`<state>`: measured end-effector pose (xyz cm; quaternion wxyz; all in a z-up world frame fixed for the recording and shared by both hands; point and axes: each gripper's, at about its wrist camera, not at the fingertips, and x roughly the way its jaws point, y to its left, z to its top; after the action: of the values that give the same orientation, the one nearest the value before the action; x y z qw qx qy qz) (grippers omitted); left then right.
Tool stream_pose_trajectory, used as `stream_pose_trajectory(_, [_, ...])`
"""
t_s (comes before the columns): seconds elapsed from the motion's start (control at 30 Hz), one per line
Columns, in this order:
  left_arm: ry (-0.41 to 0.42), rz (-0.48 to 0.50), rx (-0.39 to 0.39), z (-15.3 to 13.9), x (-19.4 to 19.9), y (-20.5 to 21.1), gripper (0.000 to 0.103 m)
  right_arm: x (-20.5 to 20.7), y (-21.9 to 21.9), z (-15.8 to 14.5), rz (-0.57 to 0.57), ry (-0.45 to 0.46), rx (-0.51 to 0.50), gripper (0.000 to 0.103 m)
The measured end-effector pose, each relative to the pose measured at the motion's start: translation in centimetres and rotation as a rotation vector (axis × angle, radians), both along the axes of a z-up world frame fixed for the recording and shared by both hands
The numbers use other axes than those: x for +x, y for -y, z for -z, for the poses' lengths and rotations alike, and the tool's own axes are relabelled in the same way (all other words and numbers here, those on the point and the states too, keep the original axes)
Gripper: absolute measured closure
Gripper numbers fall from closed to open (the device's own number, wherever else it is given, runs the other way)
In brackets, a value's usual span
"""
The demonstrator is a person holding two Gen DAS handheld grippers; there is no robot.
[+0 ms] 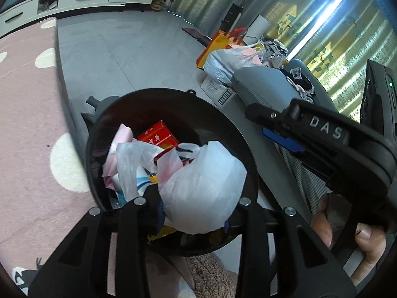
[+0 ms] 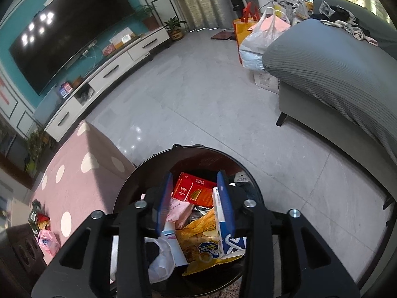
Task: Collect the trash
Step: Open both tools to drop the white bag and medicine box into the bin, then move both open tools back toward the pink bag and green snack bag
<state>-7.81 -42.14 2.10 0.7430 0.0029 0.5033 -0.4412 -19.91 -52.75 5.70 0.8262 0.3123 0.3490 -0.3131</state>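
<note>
The black round waste bin [image 1: 94,134] stands on the grey tiled floor [image 1: 129,57], at the edge of the pink rug with white dots [image 1: 24,99] and near the grey ribbed sofa [image 2: 335,74]. Both tongs hang over its opening, pointing steeply down.

**Left gripper [image 1: 196,211].** A crumpled white plastic bag [image 1: 203,191] sits between its two black fingers, above the rubbish in the bin. The bag bulges over the pads and hides them. It cannot be told whether the pads press on the bag or stand clear of it.

**Right gripper [image 2: 196,198].** The jaws are released. The two blue pads stand apart with a clear gap between them. A white-and-blue carton [image 2: 223,236] stands on end in the bin, against the inner face of the right-hand pad; the other pad does not touch it. In the left wrist view, a hand [image 1: 347,236] grips the black handle of this tool.

**Bin contents.**
- A red cardboard box with gold print [image 2: 193,191], toward the far side.
- A yellow crisp packet [image 2: 198,245], beside the carton.
- Pink paper [image 2: 181,211] and other white plastic.

**Outside the bin.** A pink wrapper [image 2: 47,241] and small coloured packets [image 2: 37,218] lie at the left edge of the right wrist view, by the rug, well apart from the bin.
</note>
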Motion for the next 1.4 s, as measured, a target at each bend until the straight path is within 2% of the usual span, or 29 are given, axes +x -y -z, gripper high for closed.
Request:
stream_pose_trajectory(0.13, [0.012, 0.021, 0.002, 0.1, -0.6, 0.4, 0.056, -0.2, 0.2, 0.0, 0.021, 0.001, 0.003, 0.056])
stream_pose_trajectory(0.17, [0.018, 0.024, -0.002, 0.0, -0.8, 0.4, 0.046, -0.3, 0.3, 0.0, 0.025, 0.002, 0.002, 0.053])
stream_pose_trajectory(0.23, [0.029, 0.024, -0.021, -0.3, -1.1, 0.3, 0.036, -0.4, 0.4, -0.2, 0.028, 0.005, 0.000, 0.050])
stream_pose_trajectory(0.3, [0.038, 0.020, -0.048, -0.9, -1.2, 0.1, 0.020, -0.5, 0.3, -0.3, 0.032, 0.012, -0.003, 0.046])
stream_pose_trajectory(0.4, [0.039, 0.025, -0.073, -1.6, -1.1, -0.4, 0.012, -0.7, 0.2, -0.5, 0.033, 0.020, -0.003, 0.042])
stream_pose_trajectory(0.5, [0.054, 0.006, -0.077, -2.3, -1.3, -0.9, 0.007, -0.7, 0.2, -0.6, 0.038, 0.023, -0.003, 0.040])
stream_pose_trajectory(0.7, [0.088, -0.061, -0.078, -3.2, -1.0, -3.7, 0.003, -0.6, -0.1, -1.0, 0.031, 0.032, -0.006, 0.038])
stream_pose_trajectory(0.73, [0.095, -0.075, -0.075, -3.4, -0.9, -4.3, 0.003, -0.5, -0.2, -1.1, 0.032, 0.034, -0.009, 0.035])
stream_pose_trajectory(0.93, [0.165, -0.197, 0.015, -3.8, 0.1, -8.1, 0.003, 0.3, -1.6, -1.6, 0.008, 0.043, -0.021, 0.026])
stream_pose_trajectory(1.03, [0.159, -0.256, 0.041, -3.6, 0.8, -10.4, 0.003, 1.3, -2.8, -1.8, -0.032, 0.041, -0.032, 0.022])
stream_pose_trajectory(1.17, [0.102, -0.355, 0.024, -3.1, 2.1, -14.0, 0.003, 3.4, -5.0, -1.8, -0.108, 0.052, -0.023, 0.013])
stream_pose_trajectory(1.4, [0.117, -0.507, 0.014, -3.9, 3.4, -20.1, 0.003, 7.4, -10.0, -1.6, -0.308, 0.067, 0.014, 0.006])
